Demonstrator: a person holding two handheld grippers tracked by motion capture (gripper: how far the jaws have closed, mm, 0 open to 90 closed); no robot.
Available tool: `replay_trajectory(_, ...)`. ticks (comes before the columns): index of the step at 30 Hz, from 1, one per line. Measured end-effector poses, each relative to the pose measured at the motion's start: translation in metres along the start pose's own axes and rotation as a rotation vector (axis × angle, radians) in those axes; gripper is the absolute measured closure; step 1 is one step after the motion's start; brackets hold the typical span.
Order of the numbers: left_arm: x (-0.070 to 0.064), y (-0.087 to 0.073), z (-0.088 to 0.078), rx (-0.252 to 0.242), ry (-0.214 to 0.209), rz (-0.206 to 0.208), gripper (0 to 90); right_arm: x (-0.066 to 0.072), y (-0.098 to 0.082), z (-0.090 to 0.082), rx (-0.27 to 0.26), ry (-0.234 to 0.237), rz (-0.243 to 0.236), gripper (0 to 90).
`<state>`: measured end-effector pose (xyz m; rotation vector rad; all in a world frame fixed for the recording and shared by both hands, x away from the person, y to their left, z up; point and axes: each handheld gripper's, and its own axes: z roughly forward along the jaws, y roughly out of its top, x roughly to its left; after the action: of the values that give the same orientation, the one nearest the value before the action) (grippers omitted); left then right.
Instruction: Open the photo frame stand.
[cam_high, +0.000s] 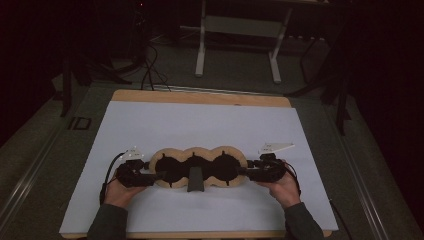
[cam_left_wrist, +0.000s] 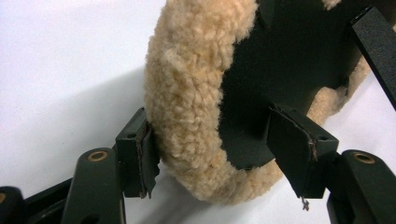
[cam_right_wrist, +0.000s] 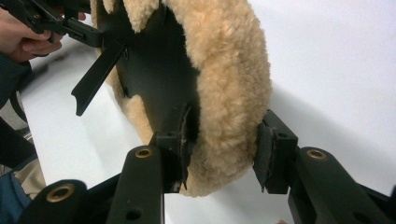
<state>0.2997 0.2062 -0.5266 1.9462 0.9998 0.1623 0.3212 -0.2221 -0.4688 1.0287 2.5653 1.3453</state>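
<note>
A three-lobed tan fleece pad with a black backing lies on the white sheet. A black strap sticks out of its near side. My left gripper is at the pad's left end. In the left gripper view its jaws straddle the fleece rim: one pad touches the fleece, the other stands just off the black backing. My right gripper is at the right end. In the right gripper view its jaws press on the fleece rim from both sides.
The white sheet covers a wooden table, with bare sheet behind and in front of the pad. A white-legged table and cables stand on the dark floor beyond. In the right gripper view, the other hand shows far off.
</note>
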Motion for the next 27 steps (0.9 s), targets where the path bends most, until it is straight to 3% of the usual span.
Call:
replay_trajectory(10,0.003,-0.001,-0.001,0.008,-0.038,-0.033,41.6,-0.001,-0.006,0.000,-0.033,0.003,-0.033,59.6)
replay_trajectory(15,0.001,-0.001,-0.003,0.007,-0.032,-0.004,44.2,-0.001,-0.009,0.000,-0.030,-0.001,-0.052,59.5)
replay_trajectory(27,-0.005,0.000,-0.007,0.006,-0.004,0.058,50.1,-0.005,-0.013,0.006,0.000,-0.031,-0.044,56.2)
